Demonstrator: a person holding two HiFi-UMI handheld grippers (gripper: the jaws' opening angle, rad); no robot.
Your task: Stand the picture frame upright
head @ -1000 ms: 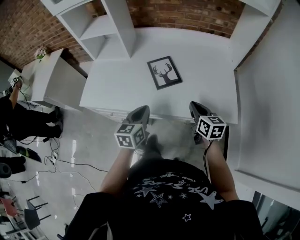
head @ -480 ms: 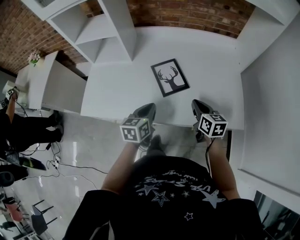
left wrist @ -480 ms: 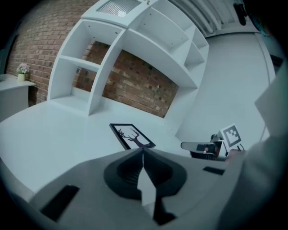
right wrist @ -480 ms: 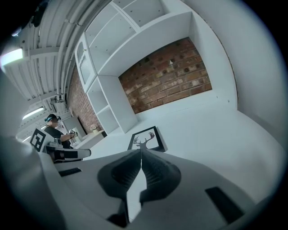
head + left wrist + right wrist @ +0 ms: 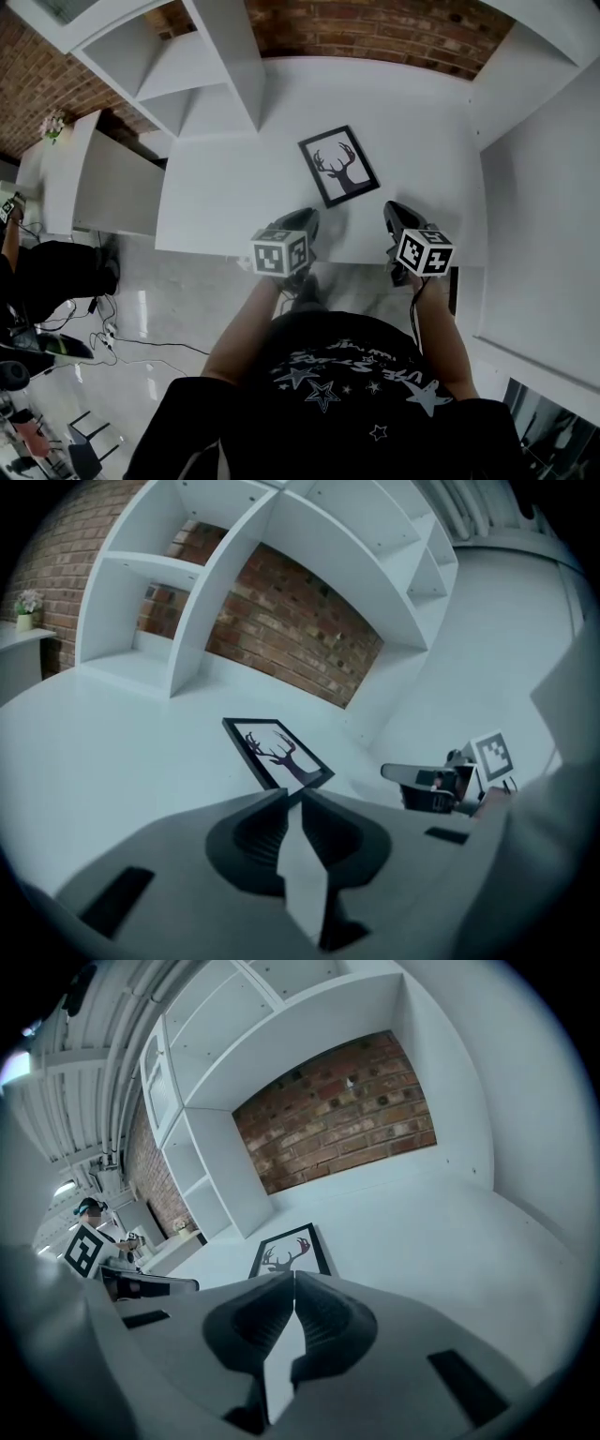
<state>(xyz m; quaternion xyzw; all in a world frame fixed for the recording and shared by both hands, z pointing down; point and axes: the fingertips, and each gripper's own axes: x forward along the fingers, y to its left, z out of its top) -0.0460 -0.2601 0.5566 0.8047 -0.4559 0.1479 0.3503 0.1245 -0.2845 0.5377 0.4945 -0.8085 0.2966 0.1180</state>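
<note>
A black picture frame (image 5: 338, 166) with a deer-head silhouette lies flat on the white table (image 5: 234, 178), turned at an angle. It also shows in the left gripper view as the frame (image 5: 276, 753) and in the right gripper view as the frame (image 5: 292, 1252), just beyond the jaw tips. My left gripper (image 5: 309, 219) hovers over the table's near edge, a little below and left of the frame, shut and empty. My right gripper (image 5: 392, 211) hangs over the near edge to the frame's lower right, also shut with nothing in it. Neither touches the frame.
White shelving (image 5: 202, 61) stands at the table's back left and a white side panel (image 5: 525, 141) rises on the right. A brick wall (image 5: 375, 33) runs behind. A low white cabinet (image 5: 84, 178) sits to the left, with cables on the floor (image 5: 131, 328).
Both grippers have advanced toward the frame, from off the table's near edge to over it. The left one moved farther and dipped. The frame has not moved on the table.
</note>
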